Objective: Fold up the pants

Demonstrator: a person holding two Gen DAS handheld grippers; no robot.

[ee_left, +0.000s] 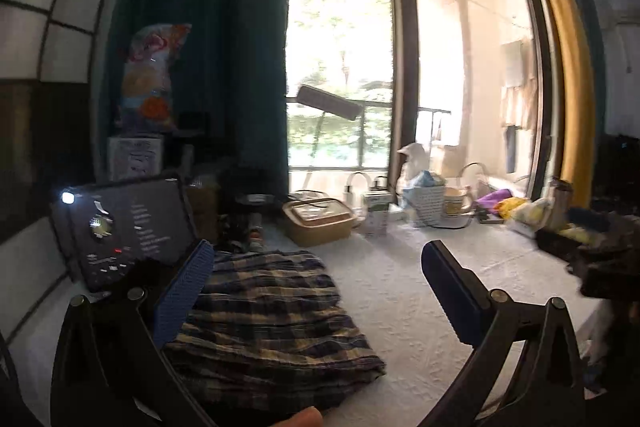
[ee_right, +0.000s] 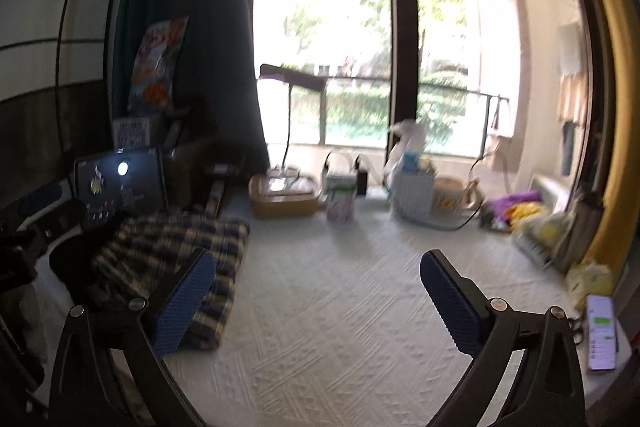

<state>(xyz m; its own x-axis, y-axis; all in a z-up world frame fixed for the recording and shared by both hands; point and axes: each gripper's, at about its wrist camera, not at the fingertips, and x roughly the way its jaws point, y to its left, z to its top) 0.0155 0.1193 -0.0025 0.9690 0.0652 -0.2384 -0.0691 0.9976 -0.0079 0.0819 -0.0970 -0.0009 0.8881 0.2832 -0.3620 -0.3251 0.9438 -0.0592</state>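
Dark blue and tan plaid pants (ee_left: pixel 272 319) lie folded into a thick rectangle on the white textured cover (ee_left: pixel 404 291), at the left of both views (ee_right: pixel 172 251). My left gripper (ee_left: pixel 316 291) hangs above the pants' right part, open wide, with nothing between its blue pads. My right gripper (ee_right: pixel 316 299) is open too, over the bare white cover (ee_right: pixel 328 307) to the right of the pants, and its left pad (ee_right: pixel 184 303) overlaps the pants' near corner in the picture. Neither gripper touches the cloth.
A dark tablet with a bright light (ee_left: pixel 120 227) stands left of the pants. Along the window sit a tan lidded box (ee_left: pixel 318 221), a carton (ee_right: pixel 340 201), a white basket (ee_right: pixel 414 193), a mug (ee_left: pixel 456 201) and coloured cloths (ee_right: pixel 516 205). A phone (ee_right: pixel 600 331) lies at the right edge.
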